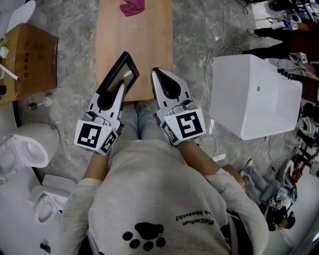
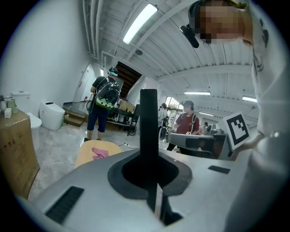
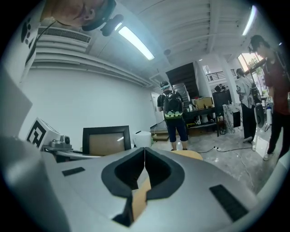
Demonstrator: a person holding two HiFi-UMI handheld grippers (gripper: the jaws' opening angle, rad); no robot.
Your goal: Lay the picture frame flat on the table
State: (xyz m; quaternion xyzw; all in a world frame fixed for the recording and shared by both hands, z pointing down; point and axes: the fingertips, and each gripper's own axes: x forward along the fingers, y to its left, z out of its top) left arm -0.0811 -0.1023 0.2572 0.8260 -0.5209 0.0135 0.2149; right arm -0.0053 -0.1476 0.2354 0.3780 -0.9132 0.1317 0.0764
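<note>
Grey sweatshirt (image 1: pixel 159 199) with a dark paw print fills the bottom of the head view, both sleeves reaching forward to the tools.

Left tool (image 1: pixel 121 85): jaws closed on the near edge of the picture frame (image 1: pixel 123 69). Its own view shows the black frame edge-on, rising upright from between the pads.

Right tool (image 1: pixel 158 71): jaws fully together, nothing between them. It sits just beside the left tool, over the near end of the counter (image 1: pixel 144 45).

Picture frame: black border, pale glazed centre. It stands on edge, not flat, at the counter's near left corner, its face turned toward the right tool. Whether its lower edge touches the counter cannot be told.

Counter: long, light wood, running away from the person. A pink cloth (image 1: pixel 132 7) lies at its far end, well apart from the frame.

Surroundings: a white box (image 1: pixel 251 94) on the floor to the right, a cardboard box (image 1: pixel 30 55) to the left, a white toilet (image 1: pixel 27 147) nearer on the left.
</note>
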